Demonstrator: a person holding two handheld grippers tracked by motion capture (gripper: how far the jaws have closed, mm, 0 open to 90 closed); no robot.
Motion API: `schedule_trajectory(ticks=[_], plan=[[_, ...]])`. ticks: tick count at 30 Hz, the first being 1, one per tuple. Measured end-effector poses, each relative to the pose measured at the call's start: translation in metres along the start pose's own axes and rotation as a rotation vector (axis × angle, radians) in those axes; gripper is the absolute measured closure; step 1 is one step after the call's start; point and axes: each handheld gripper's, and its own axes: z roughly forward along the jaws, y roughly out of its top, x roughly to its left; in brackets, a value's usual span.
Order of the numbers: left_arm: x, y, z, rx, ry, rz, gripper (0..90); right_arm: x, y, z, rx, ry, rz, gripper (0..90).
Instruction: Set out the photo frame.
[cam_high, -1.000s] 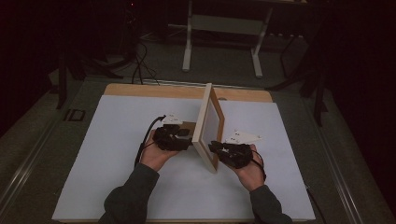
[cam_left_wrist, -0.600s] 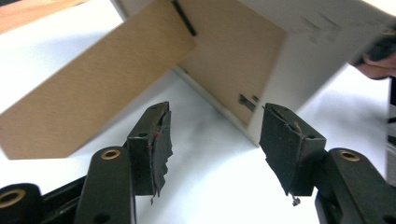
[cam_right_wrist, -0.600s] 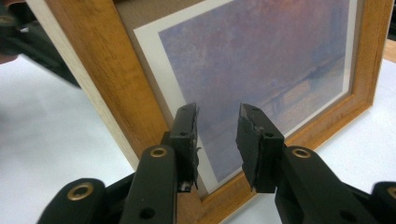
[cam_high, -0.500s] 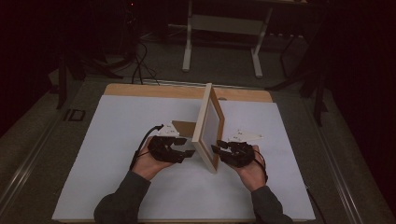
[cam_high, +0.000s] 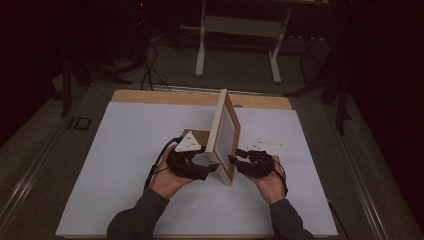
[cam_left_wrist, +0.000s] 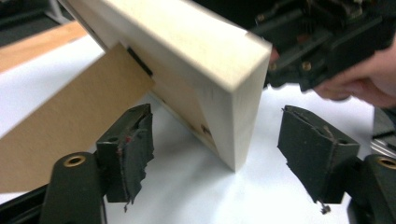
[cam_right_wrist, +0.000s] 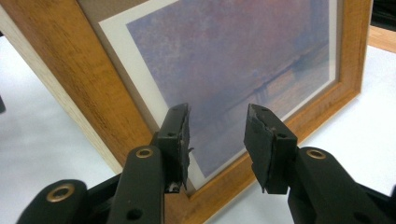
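A dim lab or workshop. A white-topped table stands on a dark floor, with cables and a metal stand beyond its far edge.

A: What lies under everything?
B: A white sheet covers the worktop, whose bare wooden edge shows along the far side.
A: And beyond it?
B: A dark floor, a pale metal stand with 2 legs, and black cables trailing at the far left.
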Motion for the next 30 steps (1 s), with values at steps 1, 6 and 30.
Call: schedule_trajectory(ticks=[1, 6, 30], plan=[[-0.001, 0.002, 0.001, -0.005, 0.015, -0.003, 24.9, -0.001, 0.000, -0.001, 0.001, 0.001, 0.003, 59.3], [-0.005, 0.008, 0.010, -0.039, 0.071, -0.036, 24.9, -0.007, -0.001, -0.005, -0.001, -0.012, 0.017, 59.4], [-0.009, 0.012, 0.011, -0.052, 0.132, -0.103, 50.1, -0.024, -0.006, -0.015, -0.010, -0.052, 0.060, 59.7]])
